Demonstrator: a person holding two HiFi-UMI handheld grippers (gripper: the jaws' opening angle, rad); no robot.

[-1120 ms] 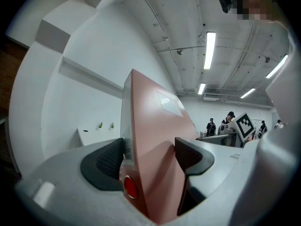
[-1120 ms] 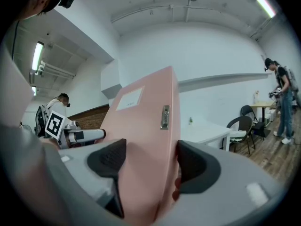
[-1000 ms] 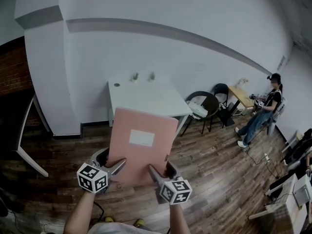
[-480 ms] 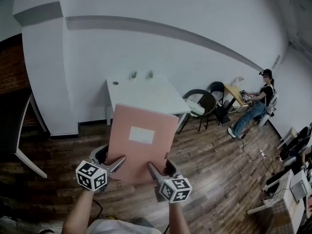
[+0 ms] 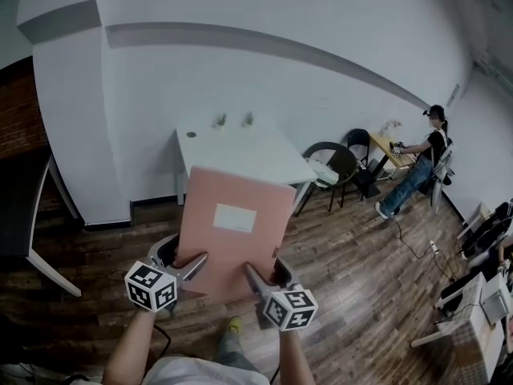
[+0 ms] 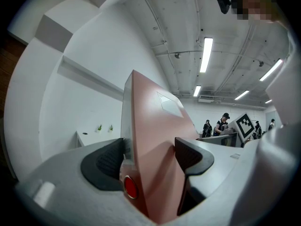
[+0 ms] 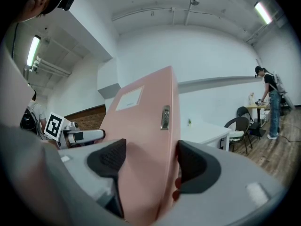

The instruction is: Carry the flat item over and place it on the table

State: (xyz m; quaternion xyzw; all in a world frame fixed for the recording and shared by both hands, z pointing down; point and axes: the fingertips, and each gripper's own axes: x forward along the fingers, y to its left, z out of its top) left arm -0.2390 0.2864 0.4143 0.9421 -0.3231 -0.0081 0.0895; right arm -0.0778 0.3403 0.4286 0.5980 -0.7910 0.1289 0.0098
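Note:
A flat pink folder (image 5: 232,231) with a white label is held up in front of me, tilted away toward the white table (image 5: 236,155) against the wall. My left gripper (image 5: 186,265) is shut on the folder's near left corner, and my right gripper (image 5: 260,277) is shut on its near right corner. In the left gripper view the pink folder (image 6: 155,164) stands edge-on between the black pads, with a red dot near its base. The right gripper view shows the folder (image 7: 146,140) pinched between the pads, a metal clasp on its spine.
Two small plants (image 5: 232,121) and a dark round spot sit on the white table. A black chair (image 5: 333,167) stands to its right. A person (image 5: 417,163) sits at a small table far right. A dark table edge (image 5: 36,231) is at left. Wooden floor lies below.
The folder and both grippers have stayed almost level while the white table has drawn slightly nearer. A foot now shows under the folder.

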